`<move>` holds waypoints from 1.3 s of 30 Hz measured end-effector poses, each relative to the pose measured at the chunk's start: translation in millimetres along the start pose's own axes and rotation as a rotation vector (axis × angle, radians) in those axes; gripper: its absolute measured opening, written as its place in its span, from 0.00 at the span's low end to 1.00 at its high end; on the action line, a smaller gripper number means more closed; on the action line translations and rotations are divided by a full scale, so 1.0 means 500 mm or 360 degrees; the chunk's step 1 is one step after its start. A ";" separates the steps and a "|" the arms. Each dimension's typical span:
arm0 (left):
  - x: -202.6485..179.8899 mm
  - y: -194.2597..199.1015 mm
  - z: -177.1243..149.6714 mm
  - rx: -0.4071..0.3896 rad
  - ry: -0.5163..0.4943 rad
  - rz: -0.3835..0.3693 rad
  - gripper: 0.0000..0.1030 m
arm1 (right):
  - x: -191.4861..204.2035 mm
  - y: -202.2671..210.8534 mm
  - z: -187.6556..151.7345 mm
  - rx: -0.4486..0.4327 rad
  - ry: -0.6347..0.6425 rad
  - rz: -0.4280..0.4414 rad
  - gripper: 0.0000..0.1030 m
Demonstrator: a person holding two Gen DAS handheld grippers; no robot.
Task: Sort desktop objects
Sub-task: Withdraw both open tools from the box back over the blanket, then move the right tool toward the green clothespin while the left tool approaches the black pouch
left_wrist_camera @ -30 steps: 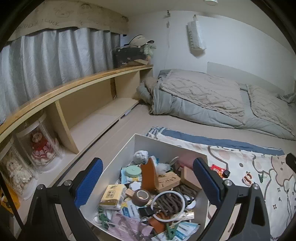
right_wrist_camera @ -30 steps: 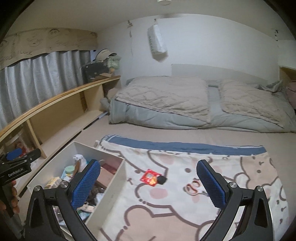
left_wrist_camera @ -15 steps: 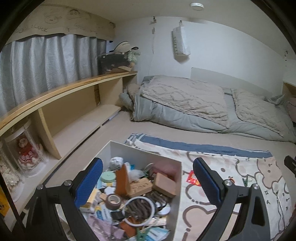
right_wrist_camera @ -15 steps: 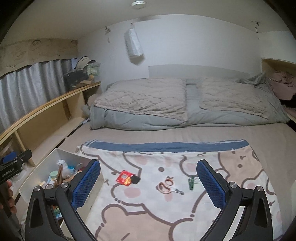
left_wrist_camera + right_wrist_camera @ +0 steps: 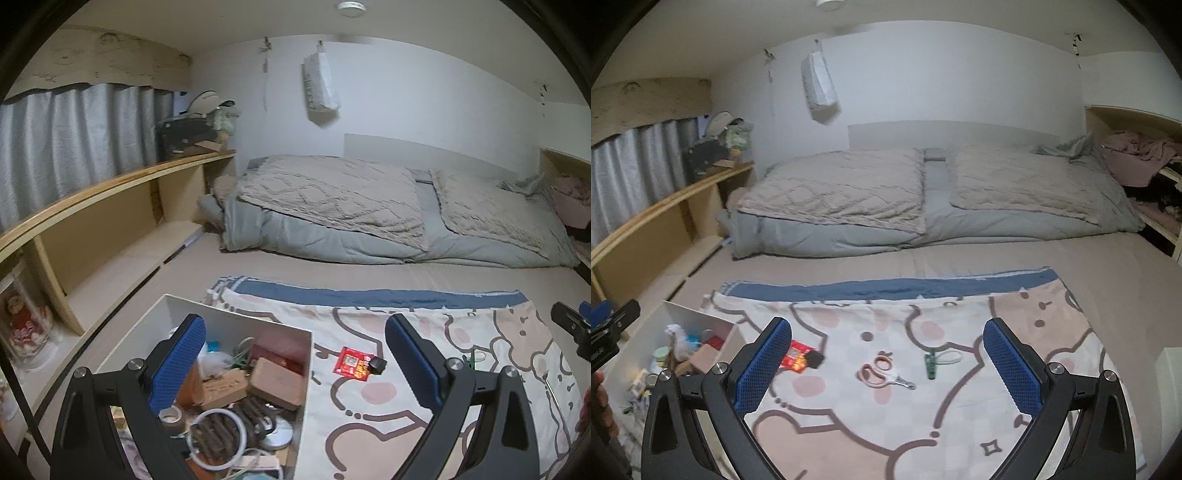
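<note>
A white box (image 5: 236, 320) full of several small desk items sits at the left edge of a patterned blanket (image 5: 369, 406). On the blanket lie a red packet (image 5: 351, 362) with a small black block (image 5: 377, 365) beside it. The right wrist view also shows the red packet (image 5: 797, 355), pink scissors (image 5: 878, 371), a green clip (image 5: 930, 364) and the white box (image 5: 698, 317). My left gripper (image 5: 295, 362) hangs open over the box's right wall. My right gripper (image 5: 888, 365) is open above the scissors, holding nothing.
A folded grey and beige duvet (image 5: 923, 199) lies across the bed behind the blanket. A wooden shelf unit (image 5: 110, 221) with grey curtains runs along the left. Clothes (image 5: 1137, 155) are piled on a shelf at the right. Bare mattress (image 5: 1071, 258) surrounds the blanket.
Both grippers have swung to the right. The box slid left in both views, and the scissors and green clip came into the right wrist view. Both stay open.
</note>
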State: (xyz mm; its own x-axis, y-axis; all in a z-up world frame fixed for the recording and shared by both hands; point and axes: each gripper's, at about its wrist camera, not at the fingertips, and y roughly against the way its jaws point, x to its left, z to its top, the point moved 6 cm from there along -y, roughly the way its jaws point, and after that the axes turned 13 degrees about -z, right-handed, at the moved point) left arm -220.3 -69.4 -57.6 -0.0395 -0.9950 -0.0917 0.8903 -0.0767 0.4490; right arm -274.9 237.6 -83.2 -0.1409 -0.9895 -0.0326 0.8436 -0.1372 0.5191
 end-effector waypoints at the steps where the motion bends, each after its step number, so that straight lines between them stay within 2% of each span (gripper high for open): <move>1: -0.006 -0.010 -0.002 0.0004 -0.0014 -0.0003 0.96 | -0.005 -0.009 -0.001 0.0014 -0.0004 -0.0008 1.00; 9: -0.035 -0.084 -0.022 0.0069 -0.0068 -0.0022 0.96 | -0.032 -0.084 -0.012 0.0123 -0.0059 -0.0015 1.00; 14: -0.056 -0.130 -0.044 0.0139 -0.0136 -0.0019 0.92 | -0.037 -0.131 -0.026 0.0189 0.0004 -0.0093 1.00; 21: -0.084 -0.196 -0.082 0.0271 -0.0123 -0.0088 0.88 | -0.045 -0.206 -0.045 0.0309 0.0046 -0.0146 1.00; 23: -0.092 -0.216 -0.091 0.0290 -0.0105 -0.0099 0.88 | -0.040 -0.223 -0.051 0.0334 0.0054 -0.0125 1.00; 24: -0.096 -0.226 -0.096 0.0296 -0.0090 -0.0102 0.88 | -0.036 -0.237 -0.058 0.0361 0.0061 -0.0111 0.98; 26: -0.107 -0.251 -0.108 0.0327 -0.0058 -0.0118 0.88 | -0.029 -0.256 -0.069 0.0409 0.0056 -0.0096 0.85; 28: -0.116 -0.273 -0.119 0.0355 -0.0041 -0.0125 0.88 | -0.023 -0.283 -0.091 0.0492 0.0031 -0.0067 0.84; 29: -0.121 -0.283 -0.122 0.0361 -0.0040 -0.0128 0.88 | -0.022 -0.292 -0.099 0.0512 0.0023 -0.0056 0.80; 34: -0.148 -0.329 -0.137 0.0377 -0.0136 -0.0134 0.83 | -0.029 -0.343 -0.137 0.0627 0.0000 -0.0026 0.66; 37: -0.151 -0.355 -0.145 0.0387 -0.0162 -0.0126 0.82 | -0.039 -0.365 -0.150 0.0662 -0.0013 -0.0013 0.61; 39: -0.151 -0.374 -0.154 0.0399 -0.0166 -0.0114 0.81 | -0.040 -0.374 -0.158 0.0670 0.0007 -0.0017 0.49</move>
State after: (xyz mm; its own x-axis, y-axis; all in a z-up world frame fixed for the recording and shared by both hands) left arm -348.7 24.8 -203.0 -0.1564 -0.9867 -0.0450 0.7440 -0.1477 0.6516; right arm -389.0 279.6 -247.0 -0.1455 -0.9884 -0.0432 0.5565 -0.1178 0.8225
